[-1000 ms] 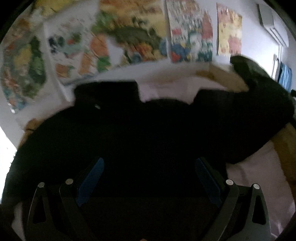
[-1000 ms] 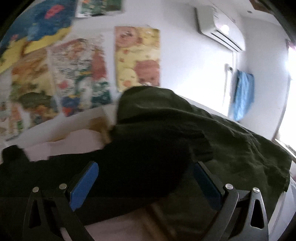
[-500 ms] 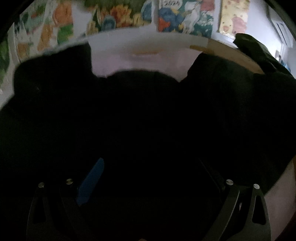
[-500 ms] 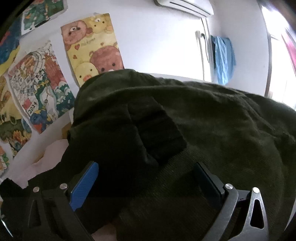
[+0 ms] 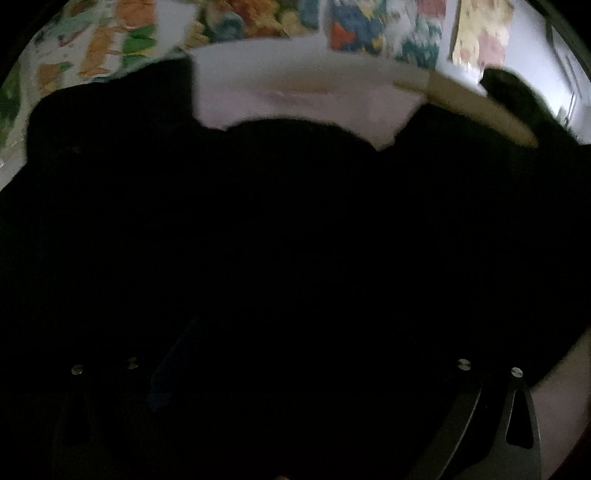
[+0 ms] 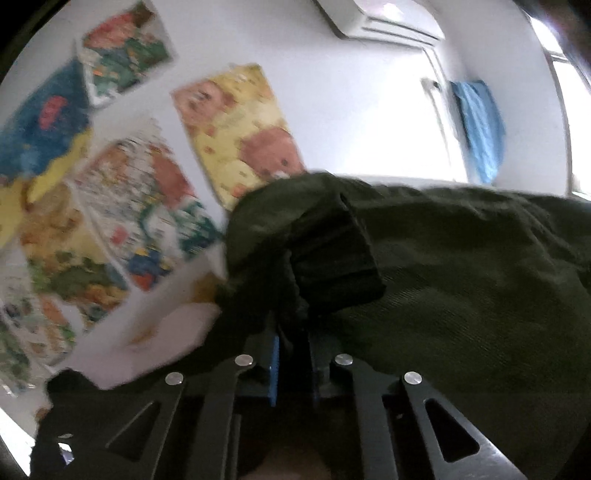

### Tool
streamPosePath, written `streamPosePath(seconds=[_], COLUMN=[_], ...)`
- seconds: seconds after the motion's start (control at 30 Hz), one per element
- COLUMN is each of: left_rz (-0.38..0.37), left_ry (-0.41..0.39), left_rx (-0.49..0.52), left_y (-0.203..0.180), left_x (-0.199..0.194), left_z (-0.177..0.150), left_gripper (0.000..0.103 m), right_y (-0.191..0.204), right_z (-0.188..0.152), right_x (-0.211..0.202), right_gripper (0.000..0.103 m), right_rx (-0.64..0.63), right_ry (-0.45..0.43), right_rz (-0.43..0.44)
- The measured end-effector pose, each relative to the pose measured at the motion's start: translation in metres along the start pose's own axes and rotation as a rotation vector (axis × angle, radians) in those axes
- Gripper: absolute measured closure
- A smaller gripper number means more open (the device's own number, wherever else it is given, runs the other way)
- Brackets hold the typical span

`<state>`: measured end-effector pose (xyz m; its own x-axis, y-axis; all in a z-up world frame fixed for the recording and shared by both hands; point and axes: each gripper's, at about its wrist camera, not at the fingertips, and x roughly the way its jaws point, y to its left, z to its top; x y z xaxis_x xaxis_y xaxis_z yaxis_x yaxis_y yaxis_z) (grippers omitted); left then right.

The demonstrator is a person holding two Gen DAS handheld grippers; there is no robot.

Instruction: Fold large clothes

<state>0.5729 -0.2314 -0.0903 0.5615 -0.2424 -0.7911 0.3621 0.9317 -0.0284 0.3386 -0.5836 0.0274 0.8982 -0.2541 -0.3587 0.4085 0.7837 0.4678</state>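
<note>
on the pale pink bench (image 5: pixel 303 99), below a wall of bright posters (image 6: pixel 236 133), a dark green garment (image 6: pixel 461 280) lies spread and bunched. right claw (image 6: pixel 293 354) has its blue pads nearly together, pinching a fold of cloth just below the ribbed cuff (image 6: pixel 332 258), probably to carry that sleeve across for a fold. left claw (image 5: pixel 295 354) hangs low over the garment's dark middle; its fingers look spread wide and hold nothing, though the view is too dark to be sure.

One dark green garment (image 6: pixel 461 277), one blue towel (image 6: pixel 478 129), one air conditioner (image 6: pixel 384 22), and perhaps six posters (image 6: pixel 236 133), blurred, on the wall.
</note>
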Motion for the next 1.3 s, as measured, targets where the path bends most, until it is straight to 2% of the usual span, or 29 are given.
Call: streamPosePath(seconds=[0.13,0.23,0.33,0.5,0.63,0.73,0.93,1.13,1.17,1.23,1.3], left_rz=[-0.035,-0.019,-0.012,-0.048,-0.099,-0.144,-0.243,-0.323,-0.334,-0.35,-0.35], left_ry=[-0.07,-0.136,-0.167,-0.201,-0.259,-0.273,-0.281,-0.249,-0.248,-0.232,-0.205], left_rx=[-0.013,-0.045,-0.1,-0.253,-0.345,-0.411,-0.497,-0.513,-0.515,-0.521,-0.515], left_y=[0.041,0.076,0.111,0.184,0.244,0.279,0.322,0.332,0.333,0.332,0.329], left_x=[-0.052,-0.094,-0.136,-0.183,-0.212,-0.222,-0.223,-0.21,-0.208,-0.201,-0.193], left_z=[-0.011,-0.023,-0.037,-0.055,-0.078,-0.091,-0.111,-0.117,-0.116,-0.115,-0.114], left_gripper=[0.002,0.002,0.002,0.002,0.002,0.002,0.002,0.002,0.002,0.002,0.002], right_y=[0.053,0.112,0.168,0.283,0.347,0.388,0.426,0.436,0.435,0.433,0.431], right_z=[0.006,-0.001,-0.018,-0.079,-0.137,-0.19,-0.283,-0.377,-0.387,-0.39,-0.385], right_x=[-0.02,-0.03,-0.037,-0.045,-0.042,-0.029,0.008,0.047,0.053,0.057,0.06], right_gripper=[0.092,0.092,0.092,0.092,0.092,0.092,0.092,0.092,0.091,0.091,0.082], right_rx=[-0.019,-0.056,-0.116,-0.305,-0.452,-0.544,-0.663,-0.808,-0.825,-0.837,-0.816], right_ry=[-0.026,-0.009,0.027,0.121,0.168,0.242,0.433,0.682,0.714,0.723,0.757], right_rz=[0.154,0.295,0.406,0.583,0.651,0.694,0.732,0.705,0.695,0.695,0.732])
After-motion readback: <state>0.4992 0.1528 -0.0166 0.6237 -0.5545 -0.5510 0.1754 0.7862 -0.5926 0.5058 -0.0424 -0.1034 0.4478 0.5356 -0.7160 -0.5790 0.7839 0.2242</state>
